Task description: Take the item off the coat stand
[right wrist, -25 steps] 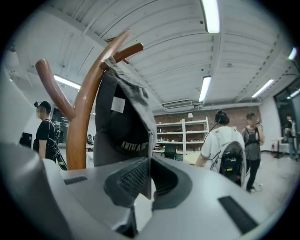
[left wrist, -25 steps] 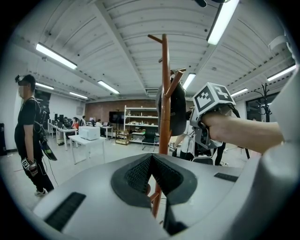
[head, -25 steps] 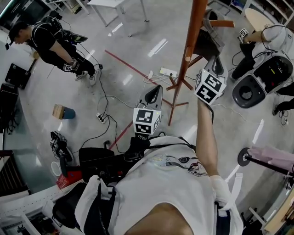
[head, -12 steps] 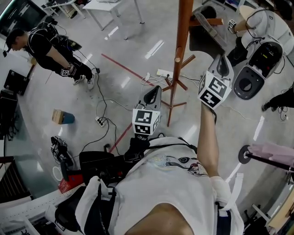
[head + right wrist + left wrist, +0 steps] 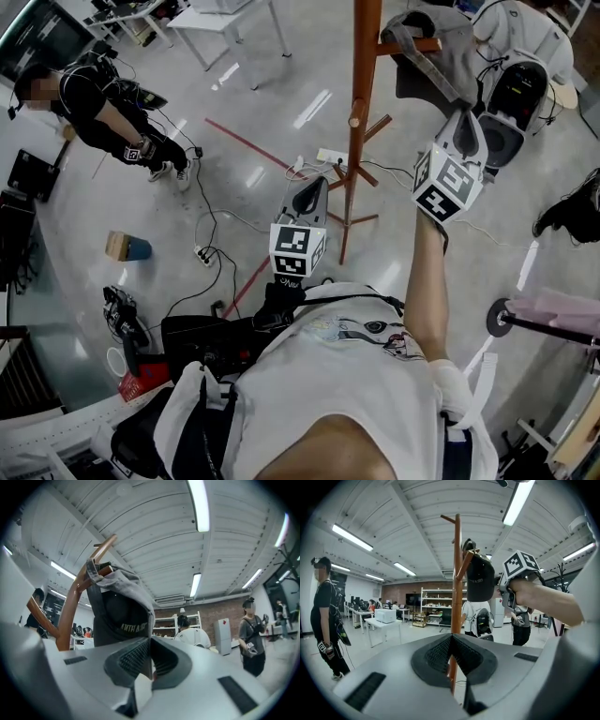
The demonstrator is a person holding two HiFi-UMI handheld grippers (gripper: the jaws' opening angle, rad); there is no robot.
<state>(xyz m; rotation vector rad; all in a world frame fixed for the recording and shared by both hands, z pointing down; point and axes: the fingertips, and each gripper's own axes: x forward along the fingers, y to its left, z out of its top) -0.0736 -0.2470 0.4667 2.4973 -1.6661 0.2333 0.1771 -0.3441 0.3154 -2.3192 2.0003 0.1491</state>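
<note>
Cluttered workshop: right gripper [image 5: 465,131] clamps the cap [image 5: 441,56] at one o'clock; left gripper [image 5: 313,193] closed, empty. Snagging could tip the coat stand [image 5: 364,94].

Coat stand [image 5: 364,103]: one, wooden, was recorded. Cap [image 5: 441,52]: one, hung on that stand. Grippers: two were held, a left gripper [image 5: 319,186] and a right gripper [image 5: 466,127]. Marker cubes [image 5: 298,248]: two, one per gripper. Box [image 5: 127,247] on the floor [image 5: 272,89]: one. White table [image 5: 220,14]: one stood at the far side. Power strip [image 5: 335,150] by the stand's feet: one. Person in black [image 5: 103,98], at the head view's left: one. Person holding the grippers [image 5: 347,375]: one.
</note>
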